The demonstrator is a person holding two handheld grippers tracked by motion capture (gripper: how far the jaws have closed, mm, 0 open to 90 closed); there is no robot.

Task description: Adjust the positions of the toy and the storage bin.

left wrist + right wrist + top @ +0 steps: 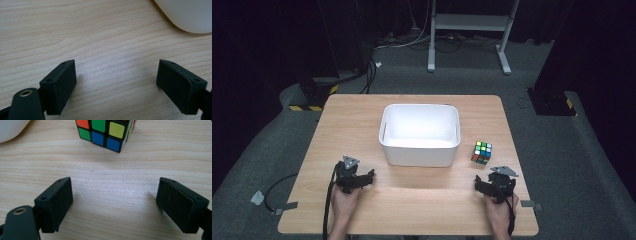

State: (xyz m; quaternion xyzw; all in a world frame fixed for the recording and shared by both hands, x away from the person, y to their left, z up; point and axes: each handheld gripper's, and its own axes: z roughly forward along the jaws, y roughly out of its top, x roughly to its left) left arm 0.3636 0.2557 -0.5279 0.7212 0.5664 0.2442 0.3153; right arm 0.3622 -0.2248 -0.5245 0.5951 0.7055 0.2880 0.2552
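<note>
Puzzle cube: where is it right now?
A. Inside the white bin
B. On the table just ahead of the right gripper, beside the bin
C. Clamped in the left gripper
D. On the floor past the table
B. The puzzle cube sits on the table to the right of the white bin, ahead of the right gripper, whose jaws are open with nothing between them.

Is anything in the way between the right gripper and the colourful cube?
No. The right gripper has its jaws open, pointing at the Rubik's cube, with just bare wooden table between them. The white tub sits off to the side, not in the path.
</note>
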